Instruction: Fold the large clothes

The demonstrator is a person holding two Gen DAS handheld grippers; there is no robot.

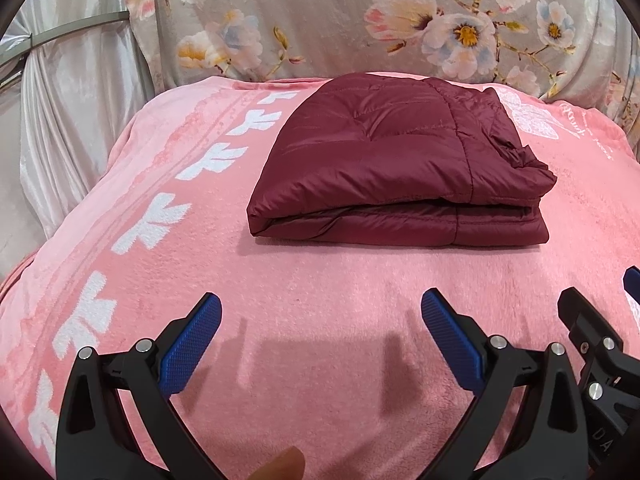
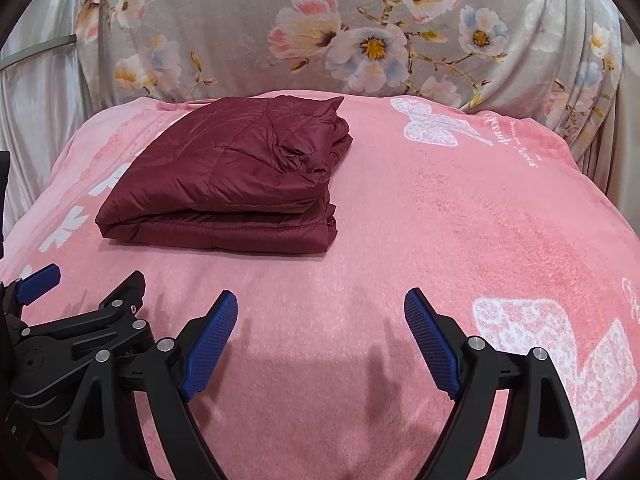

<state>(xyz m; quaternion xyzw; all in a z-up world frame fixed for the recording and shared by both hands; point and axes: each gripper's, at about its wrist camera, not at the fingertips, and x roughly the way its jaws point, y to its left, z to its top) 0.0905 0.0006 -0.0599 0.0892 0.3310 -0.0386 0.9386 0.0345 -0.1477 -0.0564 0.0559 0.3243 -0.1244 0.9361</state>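
Nearest to me, the left hand-held gripper (image 1: 321, 308) hangs low over the pink blanket (image 1: 320, 292), its two fingers spread wide apart with nothing between them. The blue ribbed pads (image 1: 192, 350) face inward, and the fingers point forward toward the far end of the bed. A fingertip of the person (image 1: 282, 464) shows at the bottom edge of the left wrist view, under the black frame.

Just beside it, the right hand-held gripper (image 2: 321, 304) is in the same posture: fingers splayed open, empty, blue pads (image 2: 210, 346) angled inward, aimed forward above the blanket (image 2: 400, 240). The two tools sit side by side, close together; from the right wrist view the left one (image 2: 86, 278) appears at the lower left, and from the left wrist view the edge of the right one (image 1: 600, 284) shows at the lower right. Both cast soft shadows on the blanket right under them.

Further on, well apart from both grippers, the maroon quilted jacket (image 1: 400, 172) lies folded into a compact rectangular bundle on the blanket, layers stacked, the folded edge toward the grippers and a bunched, wrinkled part on its right side (image 2: 304, 148). White leaf shapes (image 1: 160, 216) run along the blanket's left.

Behind the bed hangs a grey floral cloth (image 2: 340, 32).
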